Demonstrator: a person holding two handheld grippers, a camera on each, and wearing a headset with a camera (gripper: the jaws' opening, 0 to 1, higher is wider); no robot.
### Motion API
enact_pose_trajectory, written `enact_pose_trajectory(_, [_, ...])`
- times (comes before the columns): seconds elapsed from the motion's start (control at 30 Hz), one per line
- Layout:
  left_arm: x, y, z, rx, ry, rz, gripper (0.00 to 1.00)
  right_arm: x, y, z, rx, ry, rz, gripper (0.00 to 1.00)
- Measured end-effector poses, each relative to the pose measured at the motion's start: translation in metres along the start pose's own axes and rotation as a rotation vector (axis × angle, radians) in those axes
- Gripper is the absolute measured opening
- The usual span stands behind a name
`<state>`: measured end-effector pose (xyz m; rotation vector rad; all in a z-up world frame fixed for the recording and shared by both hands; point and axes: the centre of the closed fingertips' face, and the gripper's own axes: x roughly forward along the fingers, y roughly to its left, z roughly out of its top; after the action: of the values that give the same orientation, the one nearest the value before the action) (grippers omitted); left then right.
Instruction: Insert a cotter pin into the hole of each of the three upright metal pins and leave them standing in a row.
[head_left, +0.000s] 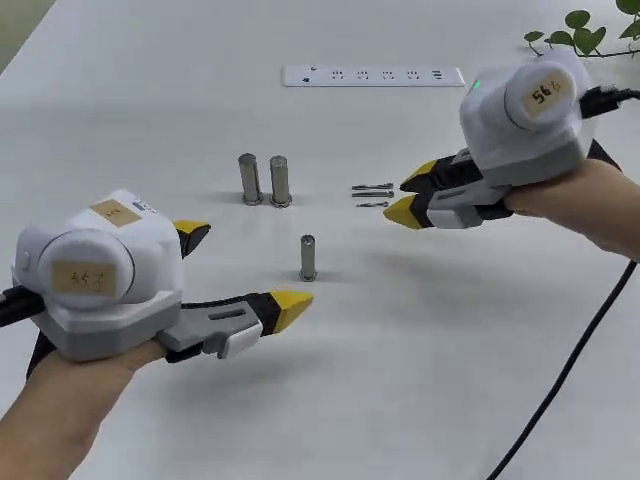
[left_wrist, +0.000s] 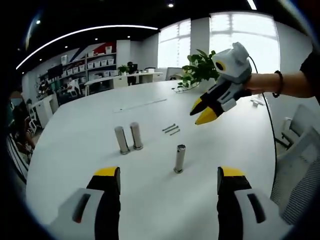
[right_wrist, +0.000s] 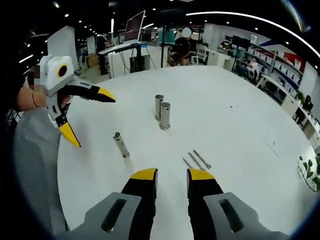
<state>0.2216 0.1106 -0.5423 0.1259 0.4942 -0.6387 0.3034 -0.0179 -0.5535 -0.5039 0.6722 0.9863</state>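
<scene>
White surface, broad and mostly bare, carries everything. The left hand holds the left gripper low at the near left, pointing right across the surface. Its jaws are spread wide with nothing between them. In the left gripper view the single metal pin stands upright ahead, in line with that gap and apart from both tips.

The right hand holds the right gripper higher on the right, clear of the surface and angled leftward. Its jaws are parted only a little and carry nothing. In the head view its yellow tips sit just beside the right ends of the three cotter pins, which lie flat side by side. I cannot tell whether the tips touch them.

Left of the cotter pins, a pair of metal pins stands upright, close together. The single pin is nearer the person and well apart from the pair, with bare room on all sides.

A power strip lies toward the far edge and a plant sits at the far right. A black cable hangs from the right hand's side across the near right.
</scene>
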Motion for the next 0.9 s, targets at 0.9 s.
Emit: enact_pose_trajectory(0.9, [-0.005,0.001,-0.001,-0.022,-0.025,-0.013,0.98,0.049,-0.028,-0.02,-0.076,0.195,0.083,0.13])
